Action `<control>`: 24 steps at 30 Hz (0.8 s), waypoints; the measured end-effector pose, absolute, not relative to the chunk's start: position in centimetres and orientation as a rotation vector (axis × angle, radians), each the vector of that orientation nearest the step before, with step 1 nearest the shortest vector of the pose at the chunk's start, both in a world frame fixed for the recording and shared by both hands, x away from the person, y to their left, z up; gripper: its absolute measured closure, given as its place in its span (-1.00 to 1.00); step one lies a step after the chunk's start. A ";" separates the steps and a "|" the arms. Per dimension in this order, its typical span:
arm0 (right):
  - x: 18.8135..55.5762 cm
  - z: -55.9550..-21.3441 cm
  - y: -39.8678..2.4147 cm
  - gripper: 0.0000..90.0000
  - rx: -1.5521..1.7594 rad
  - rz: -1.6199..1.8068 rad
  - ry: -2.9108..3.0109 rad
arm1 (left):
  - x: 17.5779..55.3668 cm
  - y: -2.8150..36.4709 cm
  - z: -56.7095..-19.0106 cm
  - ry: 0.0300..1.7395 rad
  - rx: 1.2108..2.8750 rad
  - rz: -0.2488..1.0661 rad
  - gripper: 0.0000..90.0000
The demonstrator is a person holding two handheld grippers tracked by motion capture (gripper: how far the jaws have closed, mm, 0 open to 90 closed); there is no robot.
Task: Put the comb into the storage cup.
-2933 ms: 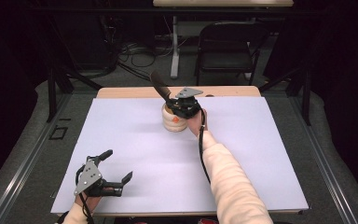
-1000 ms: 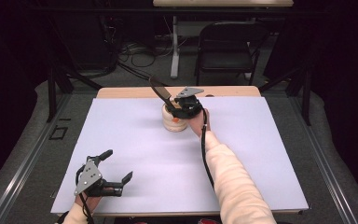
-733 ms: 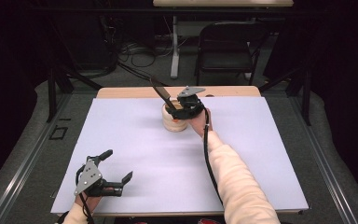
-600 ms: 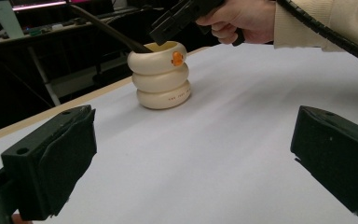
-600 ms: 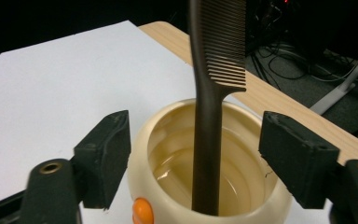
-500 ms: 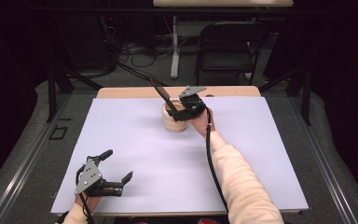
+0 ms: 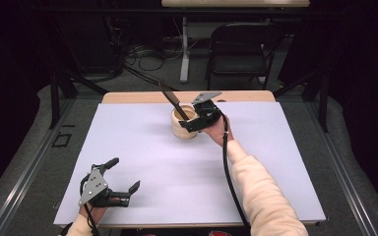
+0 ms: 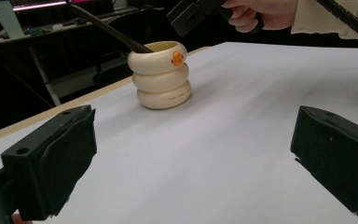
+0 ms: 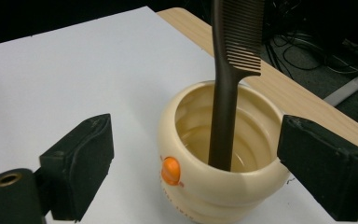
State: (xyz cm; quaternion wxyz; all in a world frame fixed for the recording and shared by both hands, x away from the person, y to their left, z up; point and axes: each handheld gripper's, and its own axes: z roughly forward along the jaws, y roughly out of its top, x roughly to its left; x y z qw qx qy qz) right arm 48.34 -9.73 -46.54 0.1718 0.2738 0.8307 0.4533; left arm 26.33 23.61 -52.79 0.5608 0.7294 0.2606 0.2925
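Observation:
A cream ringed cup (image 7: 183,125) with an orange dot stands at the back middle of the white table. A dark brown comb (image 7: 169,98) leans out of it, teeth end up. In the right gripper view the cup (image 9: 214,191) and the comb (image 9: 227,98) sit between the jaws of my right gripper (image 9: 196,156), which is open and touches neither. From above, the right gripper (image 7: 193,120) hovers just right of the cup's rim. My left gripper (image 7: 124,173) rests open near the front left corner. In its own view the left gripper (image 8: 191,158) is empty, with the cup (image 8: 161,77) far ahead.
The white sheet (image 7: 142,157) covers most of the table, and a wooden strip (image 7: 128,97) shows along the far edge. A black chair (image 7: 241,46) and cables lie on the floor beyond. The right gripper's cable (image 7: 226,162) trails along the sleeve.
My right hand and gripper have drifted slightly to the right beside the cup. The cup, the comb and the left gripper have stayed put.

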 end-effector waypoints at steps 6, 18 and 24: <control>47.5 -46.4 -9.9 -0.88 0.764 1.267 2.399 | 26.3 23.6 -52.8 0.616 1.719 0.690 -1.00; 45.6 -46.5 -11.3 -0.98 0.765 1.233 2.463 | 26.4 23.5 -52.8 0.618 1.723 0.691 -1.00; 44.6 -46.7 -12.2 -1.00 0.785 1.232 2.471 | 26.4 23.5 -52.8 0.624 1.718 0.690 -1.00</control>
